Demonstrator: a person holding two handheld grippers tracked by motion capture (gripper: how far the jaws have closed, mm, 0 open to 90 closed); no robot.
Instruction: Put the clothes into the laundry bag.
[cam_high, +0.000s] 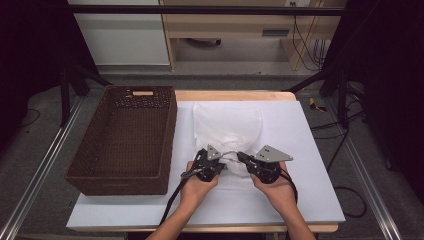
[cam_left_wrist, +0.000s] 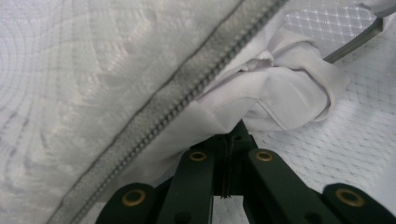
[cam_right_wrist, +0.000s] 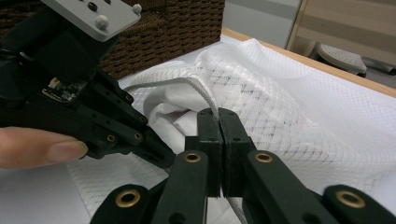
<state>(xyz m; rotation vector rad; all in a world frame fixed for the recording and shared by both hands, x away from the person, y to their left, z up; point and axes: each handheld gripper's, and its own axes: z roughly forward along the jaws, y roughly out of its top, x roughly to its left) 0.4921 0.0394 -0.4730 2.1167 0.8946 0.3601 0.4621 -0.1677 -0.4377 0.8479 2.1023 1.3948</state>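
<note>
Table-top mesh laundry bag (cam_high: 227, 127) between both clamped tools

Ahead of my grippers, past the table's (cam_high: 235, 95) far edge, I see a grey floor (cam_high: 250, 67), a white cabinet (cam_high: 120, 37) and a pale wooden shelf unit (cam_high: 225, 25); black curtains (cam_high: 30, 45) hang on both sides.

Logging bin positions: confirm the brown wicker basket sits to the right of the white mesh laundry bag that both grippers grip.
Not right. In the high view the brown wicker basket sits to the left of the white mesh laundry bag, which the left gripper and right gripper both grip.
</note>
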